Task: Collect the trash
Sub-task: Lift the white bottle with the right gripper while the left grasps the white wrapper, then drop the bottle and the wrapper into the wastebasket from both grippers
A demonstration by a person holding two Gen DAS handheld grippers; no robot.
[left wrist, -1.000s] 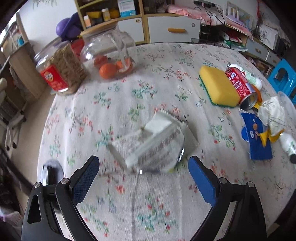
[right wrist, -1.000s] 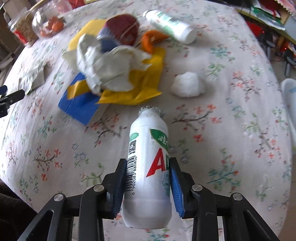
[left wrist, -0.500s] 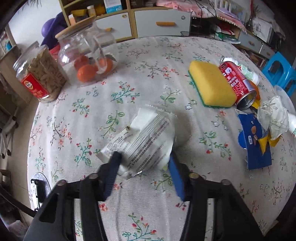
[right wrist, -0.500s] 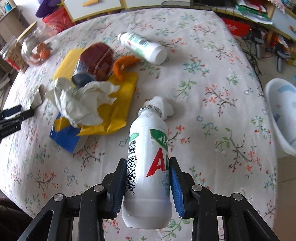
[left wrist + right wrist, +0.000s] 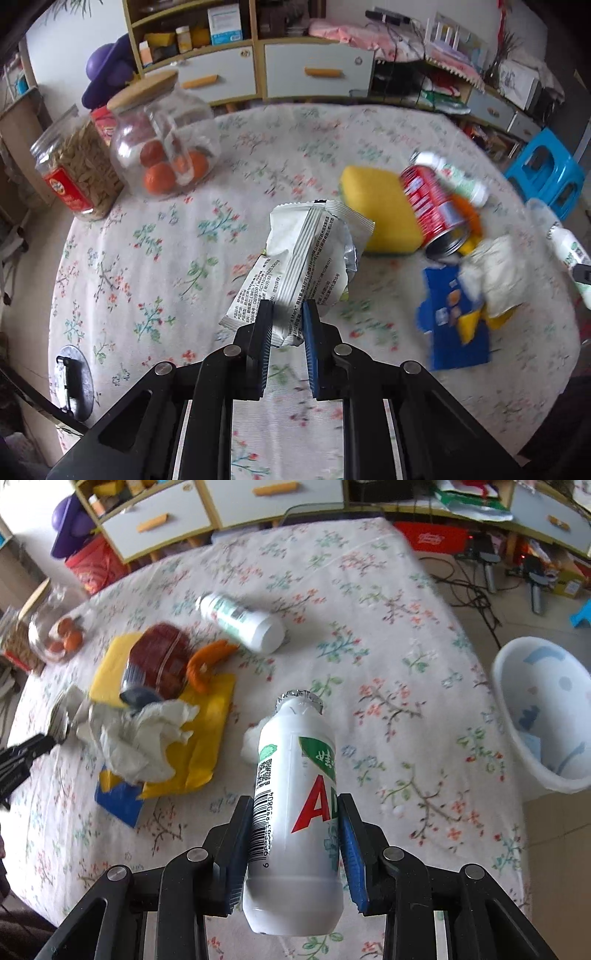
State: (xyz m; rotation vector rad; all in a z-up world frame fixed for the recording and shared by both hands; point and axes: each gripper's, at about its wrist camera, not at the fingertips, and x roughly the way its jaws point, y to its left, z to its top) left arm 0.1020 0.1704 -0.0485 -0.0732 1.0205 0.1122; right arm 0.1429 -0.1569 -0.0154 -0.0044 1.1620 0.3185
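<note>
Left gripper (image 5: 287, 325) is pinched on a crinkled snack wrapper (image 5: 308, 254), held above the floral tablecloth (image 5: 155, 258); light and limp, it is best gripped mid-fold. Right gripper (image 5: 295, 834) is clamped around a stiff, slippery white drink bottle (image 5: 295, 812), near the wastebasket (image 5: 546, 716).

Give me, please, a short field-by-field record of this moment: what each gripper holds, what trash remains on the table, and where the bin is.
left gripper: shut on the silver snack wrapper, lifted off the cloth
right gripper: shut on the white drink bottle, foil cap pointing away
trash on table: second white bottle on its side, red can, orange peel, crumpled tissue, yellow wrapper, blue wrapper, small white wad
not trash: yellow sponge, two glass jars
bin: white plastic tub on the floor beside the table
</note>
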